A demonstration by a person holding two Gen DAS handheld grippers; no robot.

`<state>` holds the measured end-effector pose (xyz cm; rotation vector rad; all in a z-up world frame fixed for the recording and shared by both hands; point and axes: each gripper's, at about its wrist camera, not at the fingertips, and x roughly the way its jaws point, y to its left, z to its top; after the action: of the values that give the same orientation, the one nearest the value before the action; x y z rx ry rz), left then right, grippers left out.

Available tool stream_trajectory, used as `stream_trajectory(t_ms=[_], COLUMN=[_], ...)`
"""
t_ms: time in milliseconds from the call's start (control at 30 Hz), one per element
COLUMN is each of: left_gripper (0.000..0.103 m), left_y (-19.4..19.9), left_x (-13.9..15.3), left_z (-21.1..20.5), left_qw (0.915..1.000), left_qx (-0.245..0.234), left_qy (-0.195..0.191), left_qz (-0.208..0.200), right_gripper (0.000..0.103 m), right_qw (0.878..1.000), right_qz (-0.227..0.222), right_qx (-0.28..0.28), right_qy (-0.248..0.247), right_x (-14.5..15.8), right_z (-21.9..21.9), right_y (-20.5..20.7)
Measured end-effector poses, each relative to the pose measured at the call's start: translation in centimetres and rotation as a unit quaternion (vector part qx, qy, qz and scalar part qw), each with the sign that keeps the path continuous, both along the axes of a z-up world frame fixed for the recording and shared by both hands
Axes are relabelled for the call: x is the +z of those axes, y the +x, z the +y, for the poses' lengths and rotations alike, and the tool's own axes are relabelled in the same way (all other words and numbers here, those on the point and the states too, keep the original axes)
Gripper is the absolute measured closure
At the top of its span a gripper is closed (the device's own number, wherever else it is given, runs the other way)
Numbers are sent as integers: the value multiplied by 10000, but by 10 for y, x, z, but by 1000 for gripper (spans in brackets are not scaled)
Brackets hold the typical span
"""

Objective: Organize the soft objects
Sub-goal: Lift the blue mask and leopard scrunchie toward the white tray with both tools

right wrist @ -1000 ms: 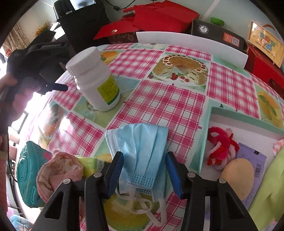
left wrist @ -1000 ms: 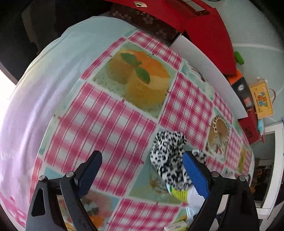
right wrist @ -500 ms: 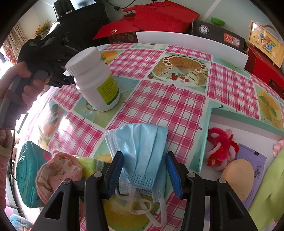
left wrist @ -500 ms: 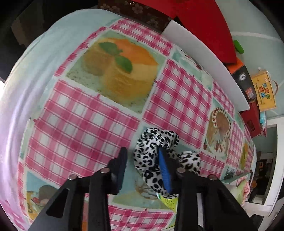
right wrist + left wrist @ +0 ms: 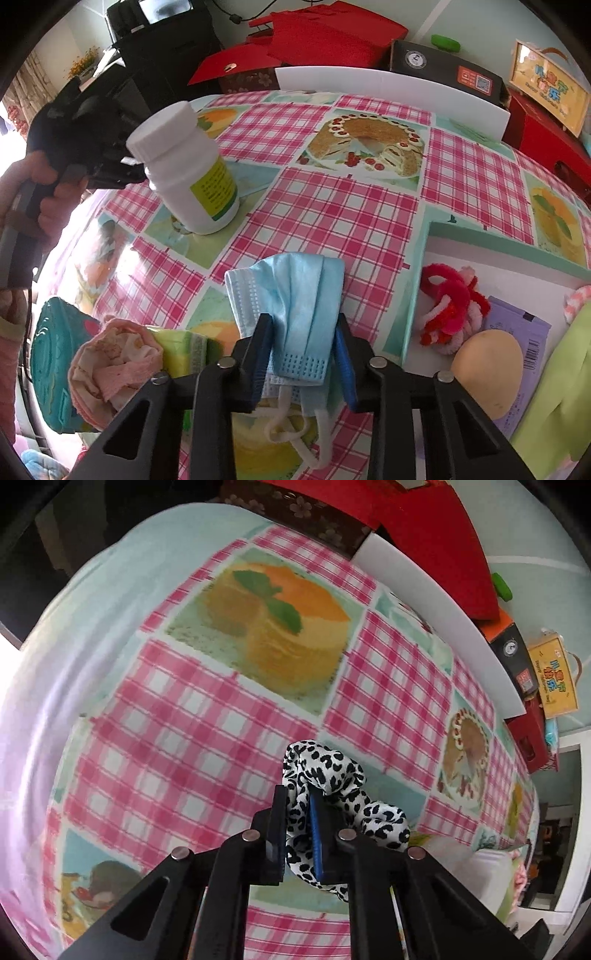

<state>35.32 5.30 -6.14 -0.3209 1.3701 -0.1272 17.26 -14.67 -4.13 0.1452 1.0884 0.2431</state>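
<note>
On the pink checked surface (image 5: 177,738), the left gripper (image 5: 298,830) pinches a black-and-white leopard-print fabric scrunchie (image 5: 325,775). The right gripper (image 5: 303,354), its fingers just closing, squeezes a pleated blue paper face mask (image 5: 291,291). Both look light and floppy, so a bunched fold suits.

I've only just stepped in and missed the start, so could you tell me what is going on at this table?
A person is sorting soft items with a handheld gripper in each hand. The left gripper is shut on a leopard-print scrunchie lying on the checked tablecloth. The right gripper has just been closing on a blue face mask, and its pads now press the mask's sides. A tray beside it already holds a red and pink scrunchie.
</note>
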Motion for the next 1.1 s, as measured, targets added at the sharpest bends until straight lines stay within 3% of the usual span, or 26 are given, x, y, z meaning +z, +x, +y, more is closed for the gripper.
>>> stream_trajectory(t_ms=[300,800,1100], left_gripper=[93,94,94], left_y=[-20,-84,-111], left_x=[4,56,112], left_z=[34,83,83], left_qw=[9991,9931,9810], left_qx=[260,788,1036], left_qy=[263,-92,-327], left_qz=[-204,-864,-1608], right_gripper=[90,91,91], right_qw=[9999,9987,9956], right_qz=[-35,-352,-752], right_qx=[-69,-191,-358], right_qy=[110,321,423], right_x=[3,30,61], right_z=[-4,-16,-30], right_y=[0,-9,-20])
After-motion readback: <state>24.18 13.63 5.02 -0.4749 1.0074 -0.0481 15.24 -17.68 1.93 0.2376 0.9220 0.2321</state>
